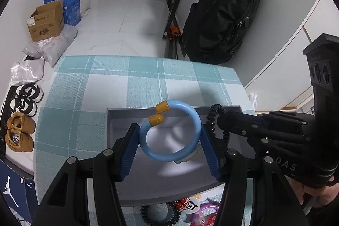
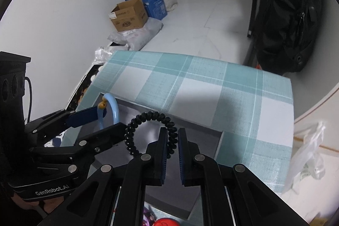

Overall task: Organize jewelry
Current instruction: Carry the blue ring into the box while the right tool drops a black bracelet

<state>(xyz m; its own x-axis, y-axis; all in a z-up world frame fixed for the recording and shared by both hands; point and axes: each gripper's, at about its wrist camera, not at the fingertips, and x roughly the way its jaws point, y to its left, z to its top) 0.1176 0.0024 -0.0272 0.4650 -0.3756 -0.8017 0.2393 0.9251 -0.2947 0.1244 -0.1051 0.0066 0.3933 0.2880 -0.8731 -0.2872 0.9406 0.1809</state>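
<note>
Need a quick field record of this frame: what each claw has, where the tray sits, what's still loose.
left claw: shut on blue bangle, held over the tray
right claw: shut on black coil band, also over the tray
tray: grey, on checked cloth, looks empty
loose items: second black coil and colourful pieces on the cloth, near edge
</note>
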